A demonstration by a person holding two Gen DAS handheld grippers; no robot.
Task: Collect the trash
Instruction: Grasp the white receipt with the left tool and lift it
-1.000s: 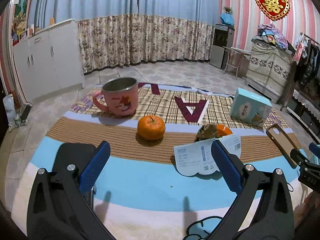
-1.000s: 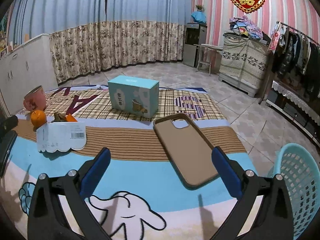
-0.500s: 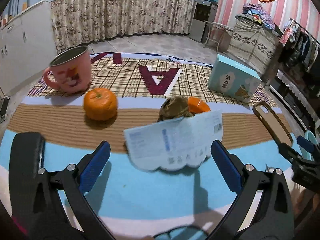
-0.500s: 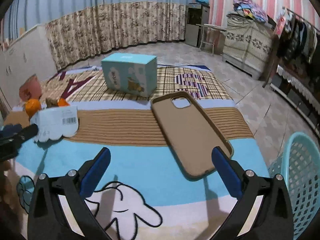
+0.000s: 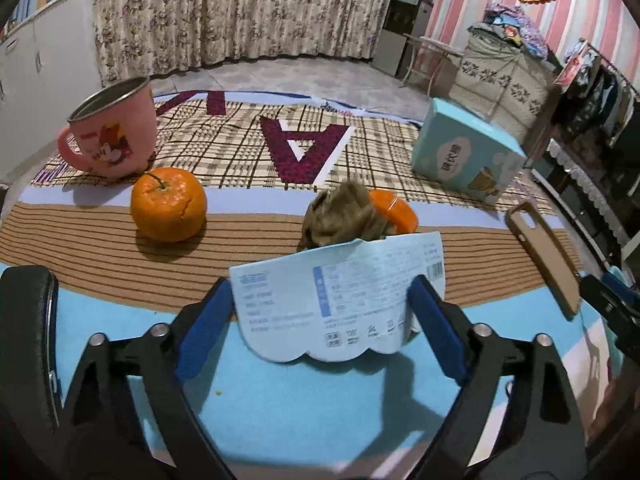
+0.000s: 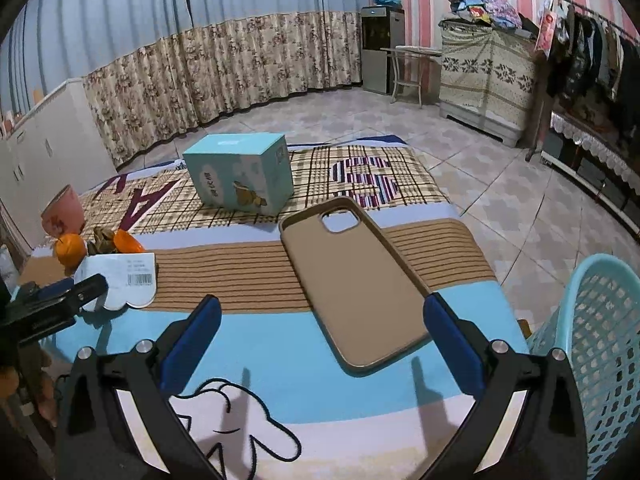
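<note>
My left gripper is spread wide, its blue pads on either side of the white wrapper. The wrapper stands curled on the mat between the pads, its edges close to both; whether either pad touches it I cannot tell. Right behind it sit a brown crumpled scrap and an orange peel. A whole orange lies to the left, just in front of the pink cup. The teal box stands far right, with the tan phone case nearer on that side.

My right gripper is also spread wide and holds nothing. It hovers over the near end of the phone case, which lies flat between its pads without touching them. A teal basket stands off the mat's right edge.

A second ago the wrapper lay well ahead of my left pads and off to the right; now it fills the gap between them, and the cup and orange look closer. The right view has hardly changed.

The wrapper carries a barcode and rows of small print, too fine to read. The cup bears a cartoon mouse with lettering I cannot make out. The box shows a bear and a few characters, also unreadable. A large letter "A" is printed on the plaid part of the mat.
</note>
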